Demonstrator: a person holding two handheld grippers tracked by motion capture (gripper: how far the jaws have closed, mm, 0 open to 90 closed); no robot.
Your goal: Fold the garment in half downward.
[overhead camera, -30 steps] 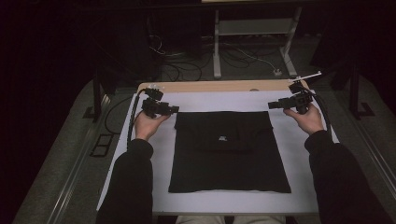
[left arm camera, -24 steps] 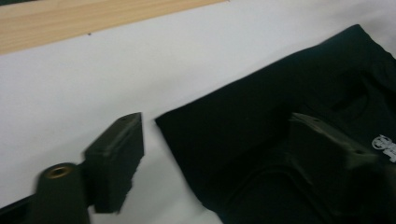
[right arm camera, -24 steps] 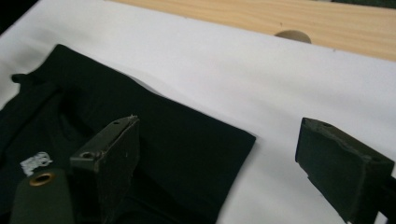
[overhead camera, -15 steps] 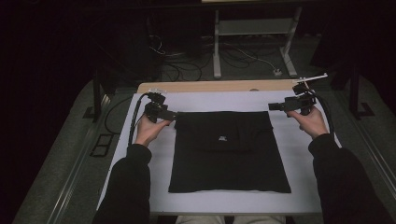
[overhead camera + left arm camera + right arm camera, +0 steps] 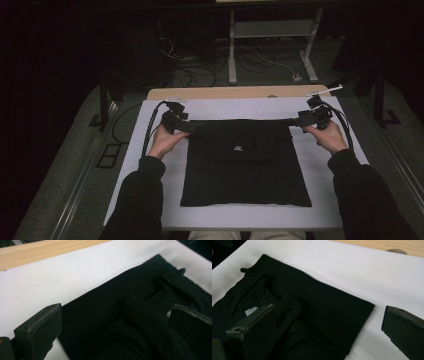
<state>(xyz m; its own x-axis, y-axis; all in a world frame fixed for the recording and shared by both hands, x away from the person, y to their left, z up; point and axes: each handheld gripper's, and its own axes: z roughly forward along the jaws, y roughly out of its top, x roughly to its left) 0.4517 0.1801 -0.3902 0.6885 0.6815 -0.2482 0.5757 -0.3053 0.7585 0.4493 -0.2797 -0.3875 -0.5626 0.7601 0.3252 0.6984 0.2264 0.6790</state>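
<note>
I see a black garment (image 5: 245, 165) folded flat, roughly square, lying centre of the white sheet (image 5: 150, 190) on the table (image 5: 225, 93). Small white label (image 5: 239, 148) near its middle, toward the far edge.

L gripper (image 5: 192, 126) at the garment's far-left corner; R gripper (image 5: 292, 121) at the far-right corner. Both point inward along the far edge.

L jaws: released, have just been opening, now wide apart. In the left gripper view they straddle the garment (image 5: 130, 322) edge, no pad pressing cloth.

R jaws: released too, just opened. In the right gripper view one jaw sits over the garment (image 5: 294, 315), the other over bare sheet (image 5: 367, 272); corner lies between them, ungripped.

Wood strip of the table shows beyond the sheet.
</note>
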